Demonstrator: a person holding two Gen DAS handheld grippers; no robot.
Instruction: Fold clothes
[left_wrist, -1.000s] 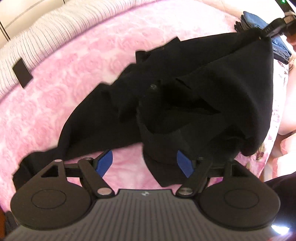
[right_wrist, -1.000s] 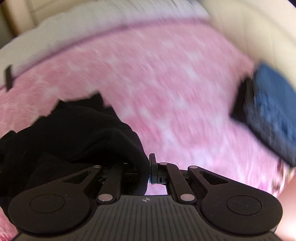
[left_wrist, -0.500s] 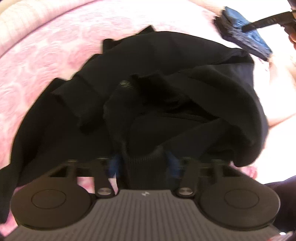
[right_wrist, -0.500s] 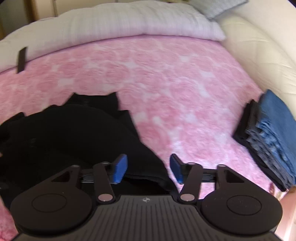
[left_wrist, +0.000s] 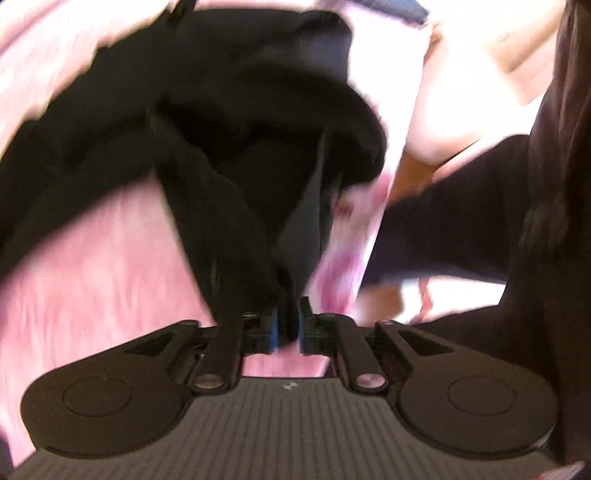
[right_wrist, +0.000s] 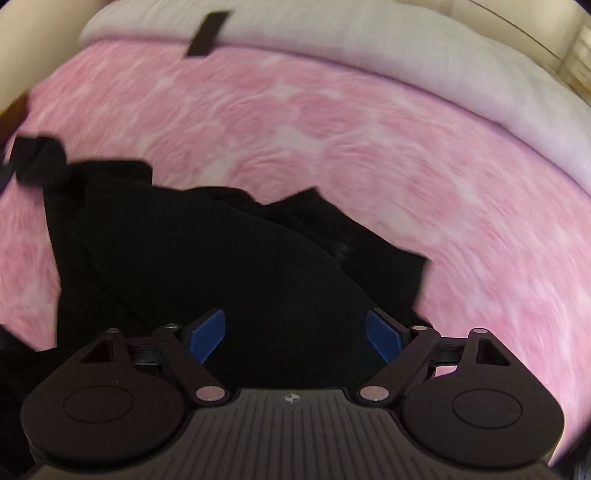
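Observation:
A crumpled black garment (left_wrist: 240, 129) lies on the pink bedspread (left_wrist: 92, 277). My left gripper (left_wrist: 288, 325) pinches a fold of it between its blue pads, and the cloth rises taut from the jaws, which are easing open a little. In the right wrist view the same black garment (right_wrist: 184, 258) spreads below my right gripper (right_wrist: 295, 332). Those jaws are opening wide, with the blue pads (right_wrist: 207, 332) apart over the cloth and gripping nothing.
The pink bedspread (right_wrist: 332, 129) runs back to a white pillow roll (right_wrist: 369, 40) with a small black rectangle (right_wrist: 207, 33) on it. A person's dark-clothed legs (left_wrist: 443, 229) stand at the bed's right edge. A folded blue item (left_wrist: 391, 5) shows at the top.
My left gripper shut on a fold of the black garment and pulled it nearer. My right gripper let go of the cloth, opened wide and swung over the garment.

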